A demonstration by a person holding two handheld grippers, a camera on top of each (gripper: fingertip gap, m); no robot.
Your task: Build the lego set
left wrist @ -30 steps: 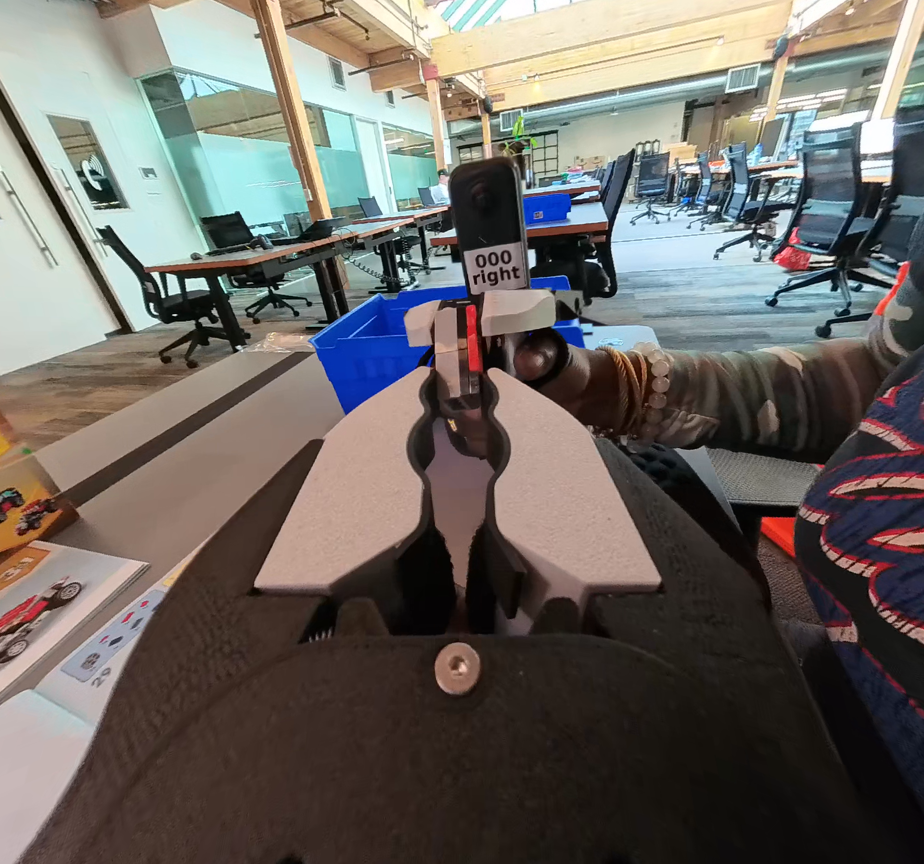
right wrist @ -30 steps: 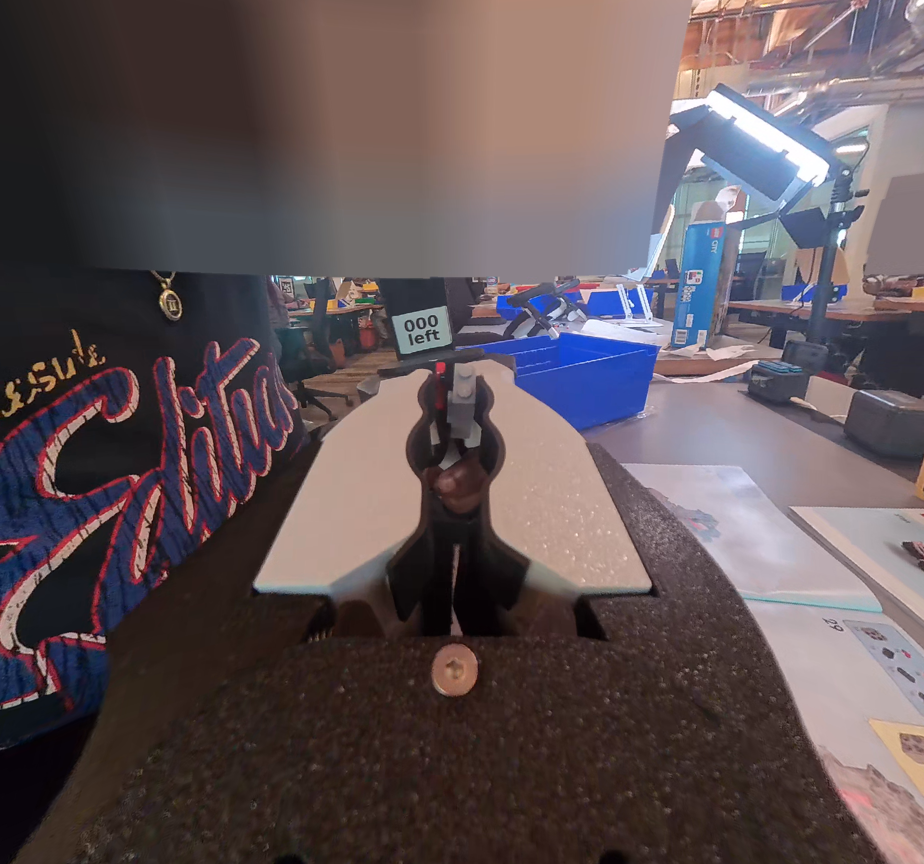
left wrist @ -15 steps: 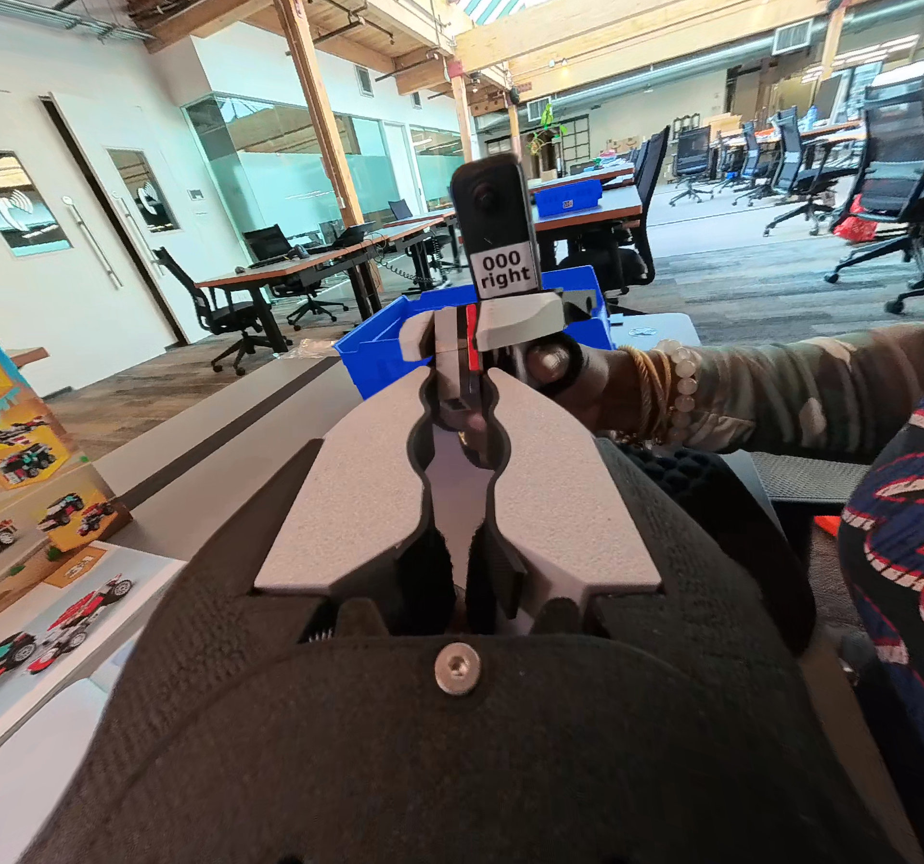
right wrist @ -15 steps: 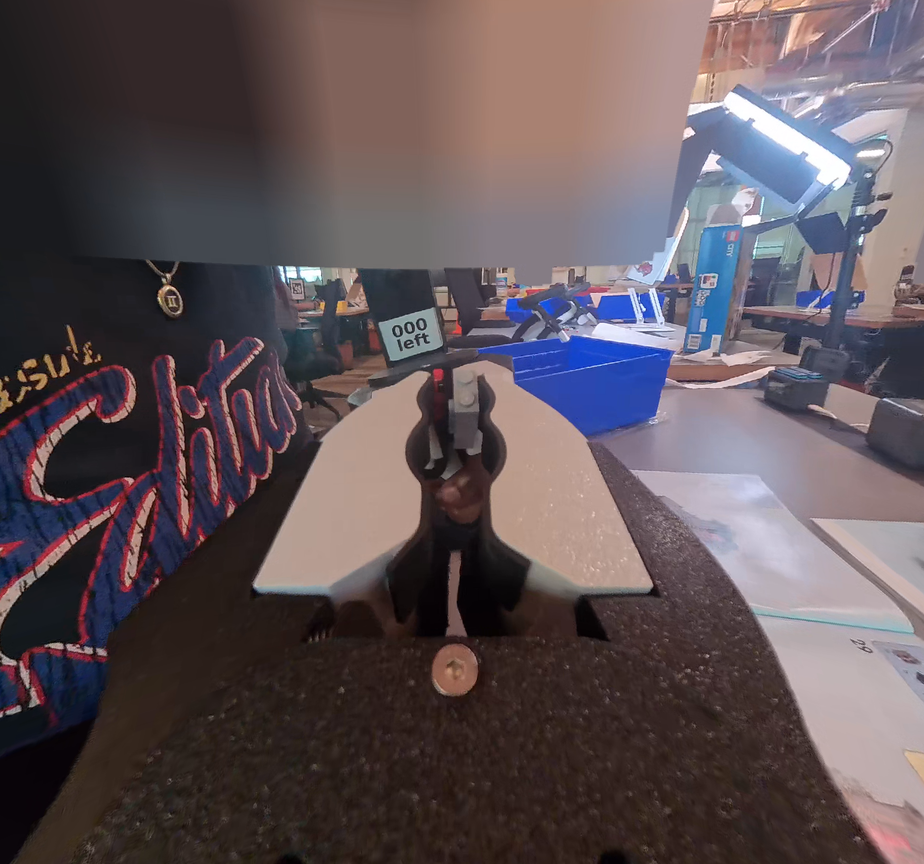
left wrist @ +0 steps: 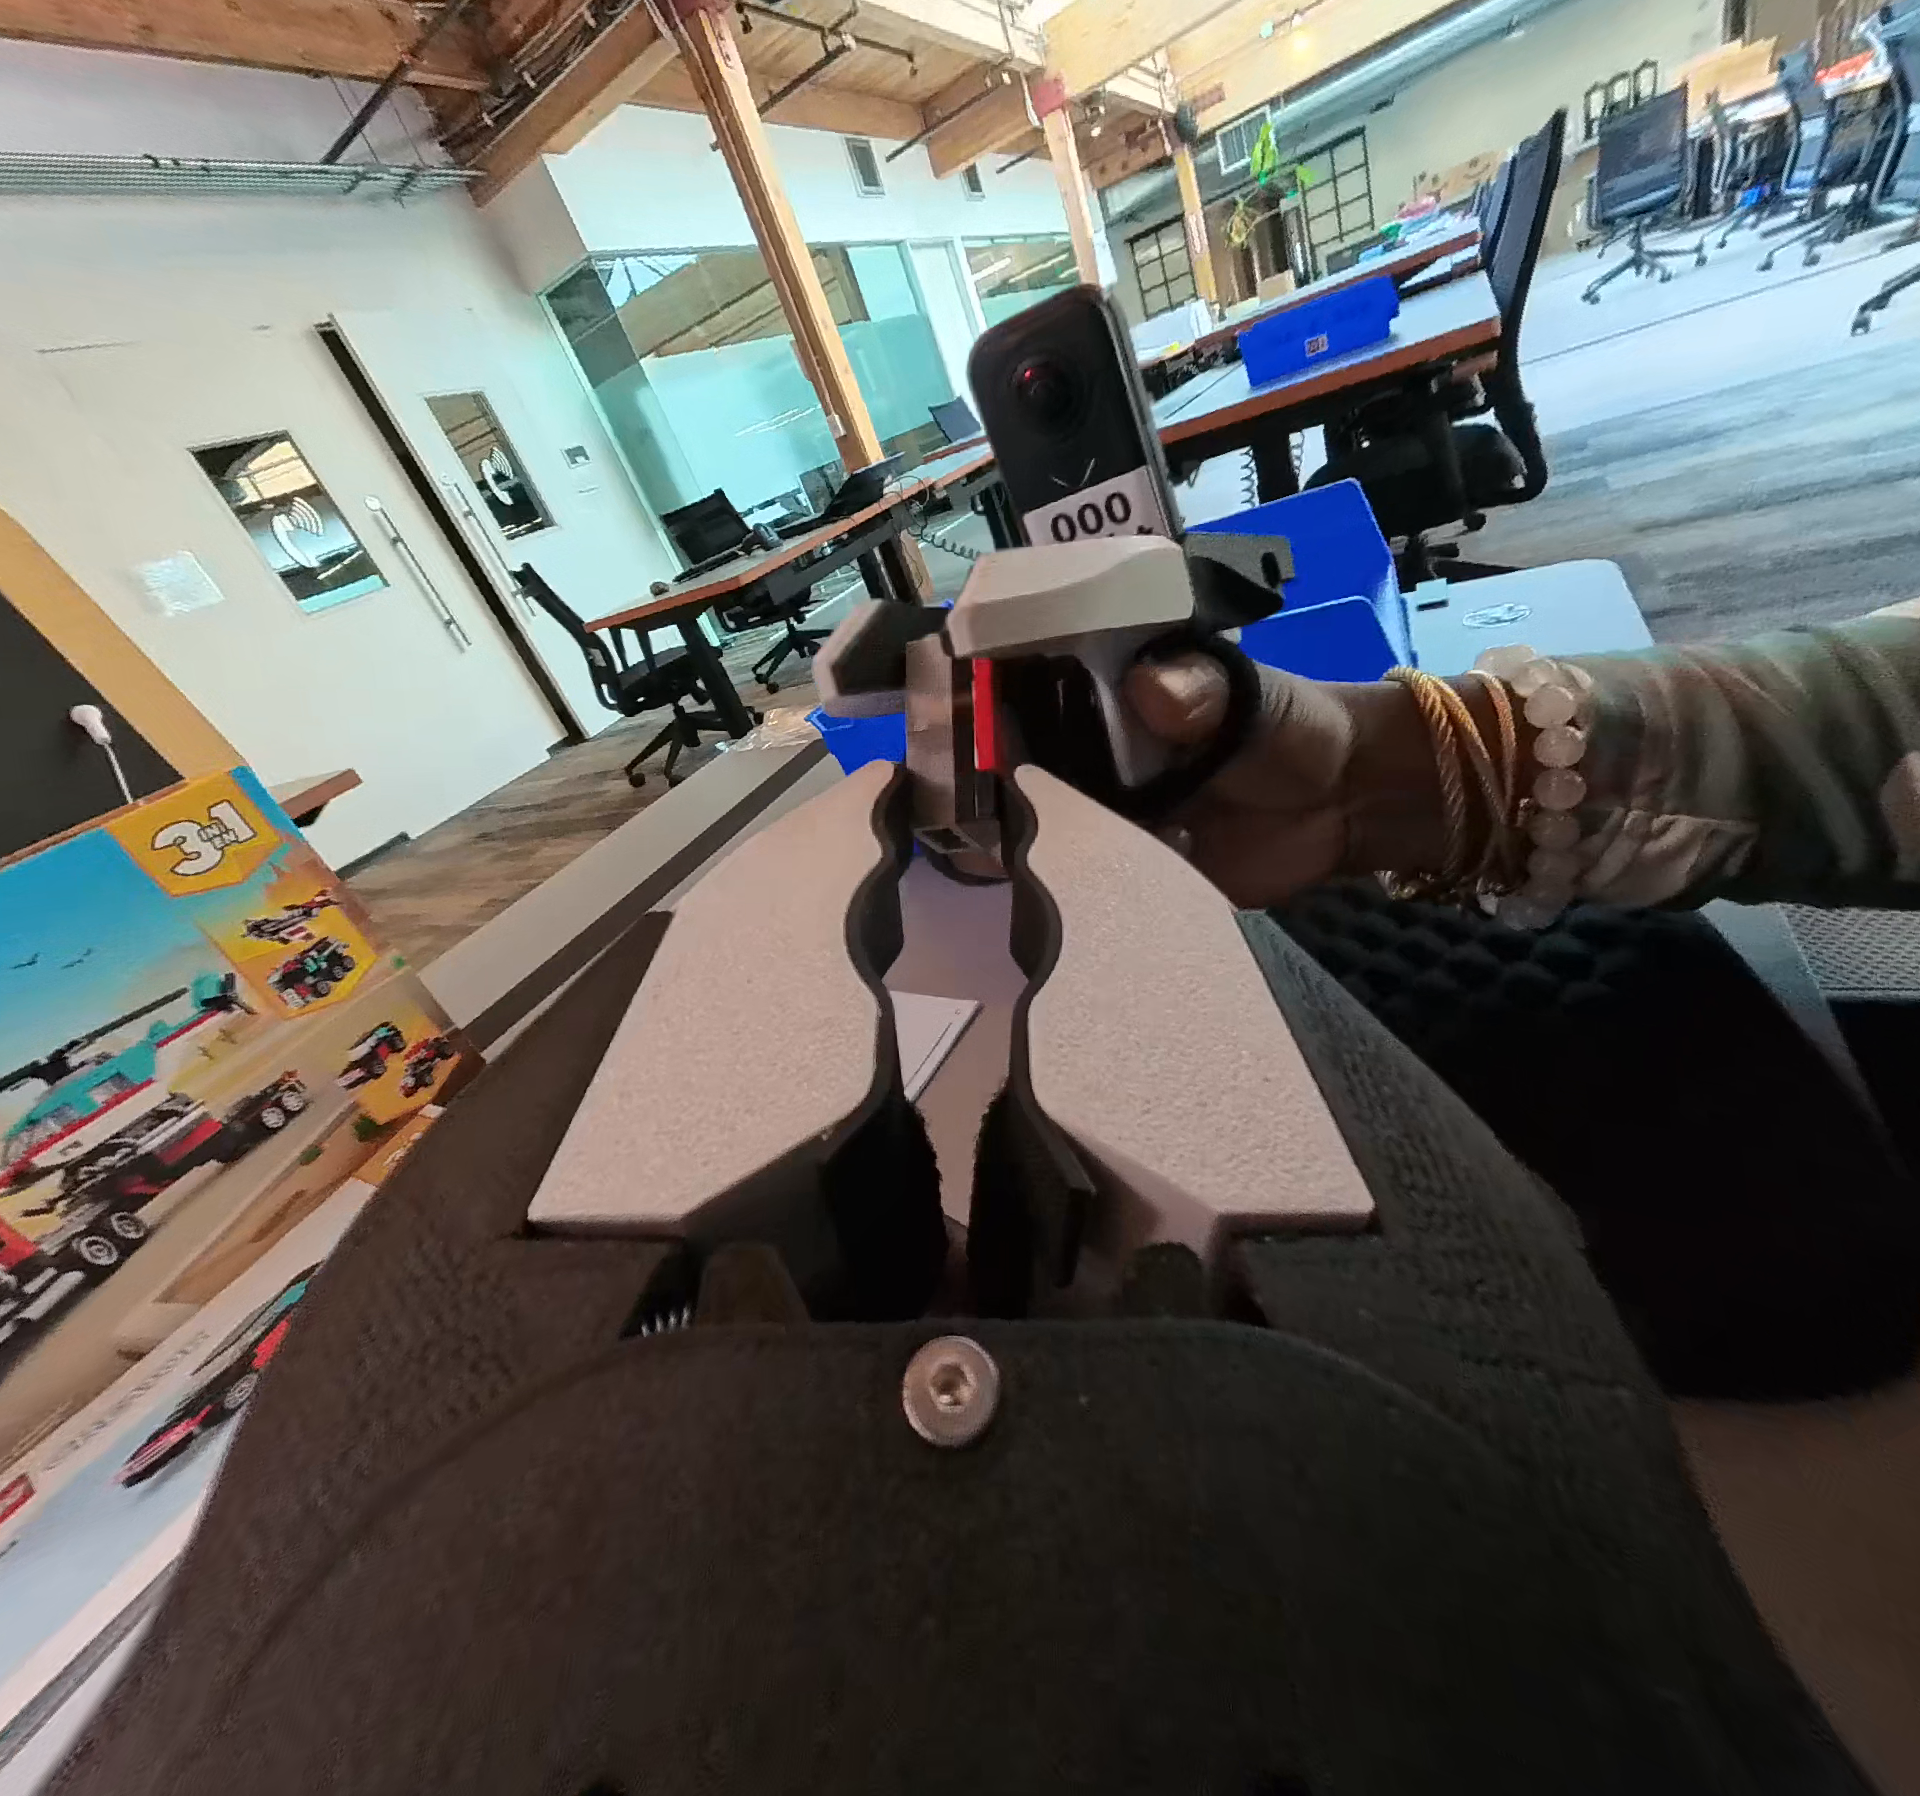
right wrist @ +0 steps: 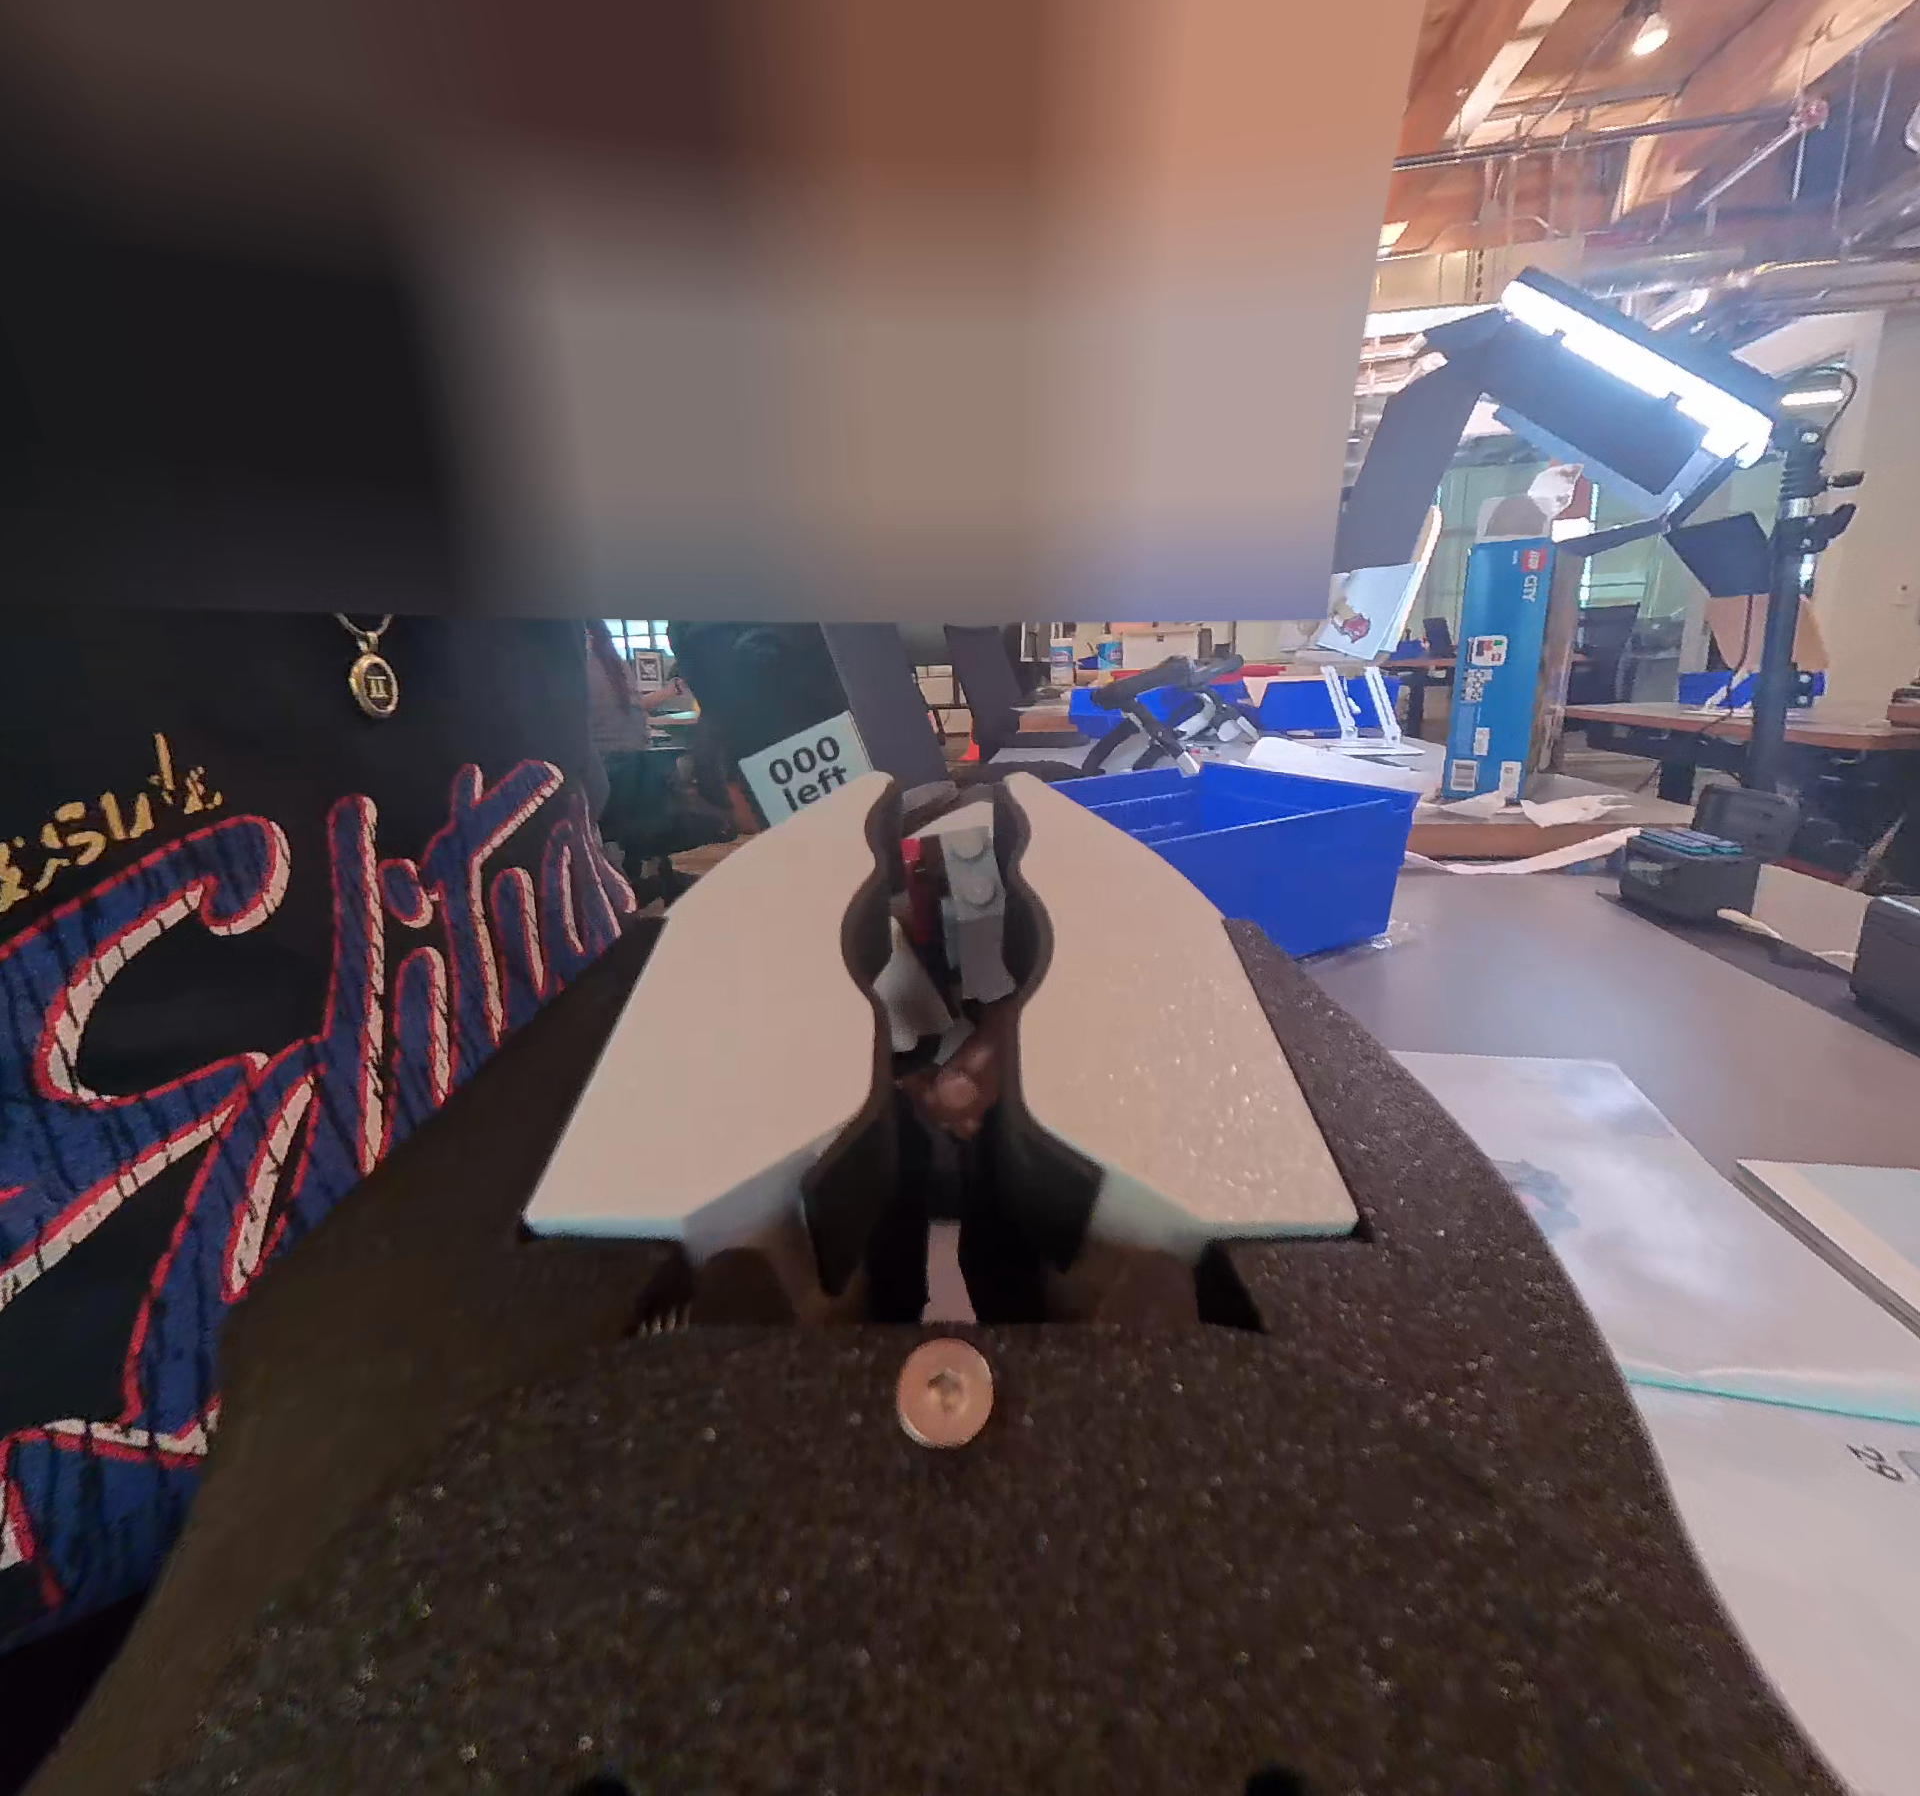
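Small lego assembly, grey studded brick with red and dark parts, held in the air between both tools, above the counter. Right hand-held gripper: fingers drawn in and clamped on the assembly. Left hand-held gripper: tips pinched on the same assembly from the opposite side, the two tools meeting nose to nose. Person's hand grips the right tool's handle, bracelets at the wrist. Blue bin beyond on the counter. Lego box stands at left; instruction booklets lie flat at right.
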